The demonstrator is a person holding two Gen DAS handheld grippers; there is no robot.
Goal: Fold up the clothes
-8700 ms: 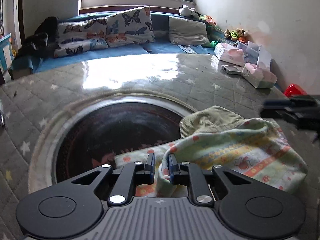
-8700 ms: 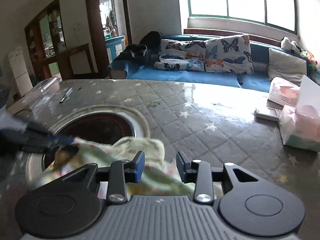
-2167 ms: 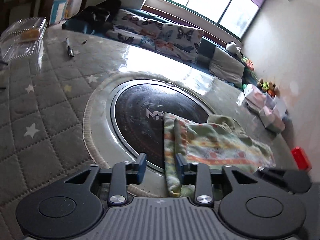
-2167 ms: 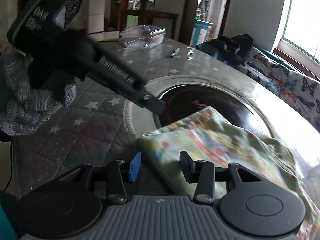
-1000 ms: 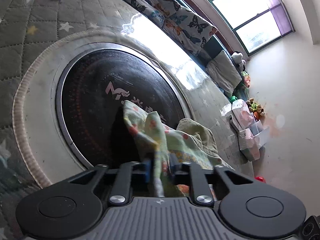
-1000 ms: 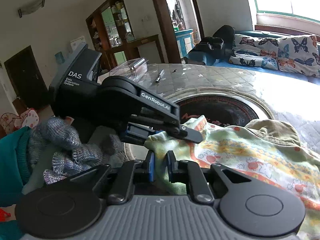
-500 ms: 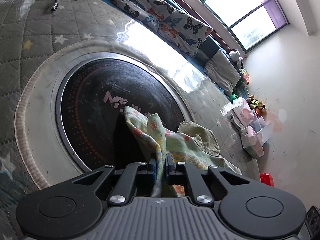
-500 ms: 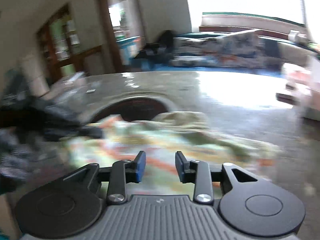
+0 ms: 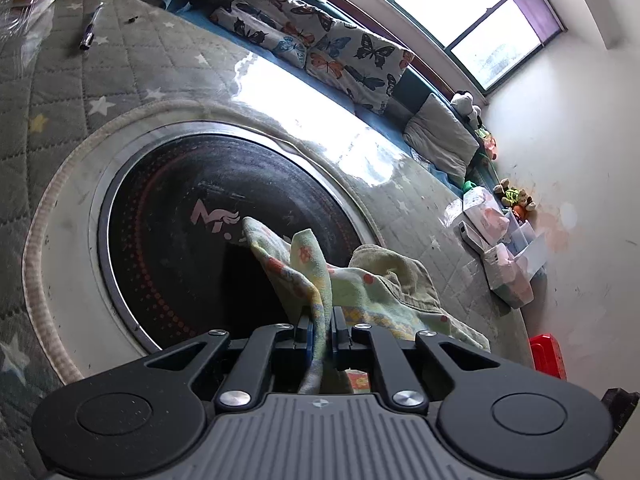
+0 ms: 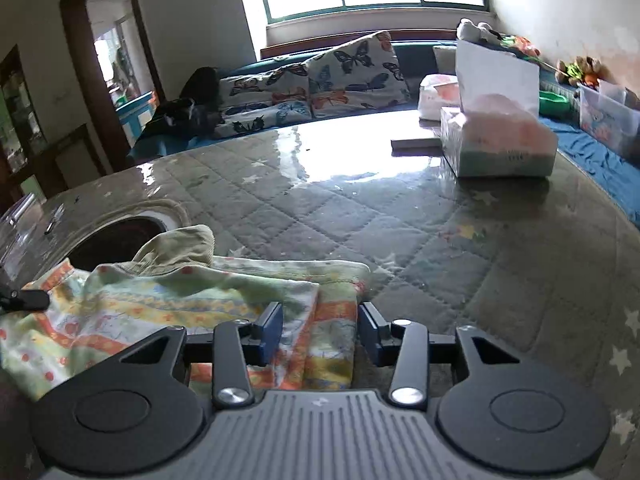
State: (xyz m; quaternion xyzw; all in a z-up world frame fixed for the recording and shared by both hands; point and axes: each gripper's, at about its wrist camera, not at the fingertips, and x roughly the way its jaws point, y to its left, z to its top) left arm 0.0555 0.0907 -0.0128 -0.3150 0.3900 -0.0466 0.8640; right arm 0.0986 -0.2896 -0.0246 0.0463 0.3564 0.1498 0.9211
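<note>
A small pale-green garment with orange and yellow printed bands lies half over the black round cooktop set in the table. My left gripper is shut on a raised fold of it, the cloth standing up between the pads. In the right wrist view the same garment lies spread at lower left, its olive lining showing at the far edge. My right gripper hovers over the garment's right corner, its jaws opening; the cloth lies between them without being pinched. The left gripper's tip shows at the left edge.
The table wears a quilted grey star-print cover under clear plastic. Tissue boxes and a flat box stand at the far right. A pen lies at the far left, a red object beyond the right edge. A cushioned bench runs behind.
My right gripper let go of the edge beside the left gripper, swung right across the garment and opened over its right corner. My left gripper kept its hold and rolled slightly.
</note>
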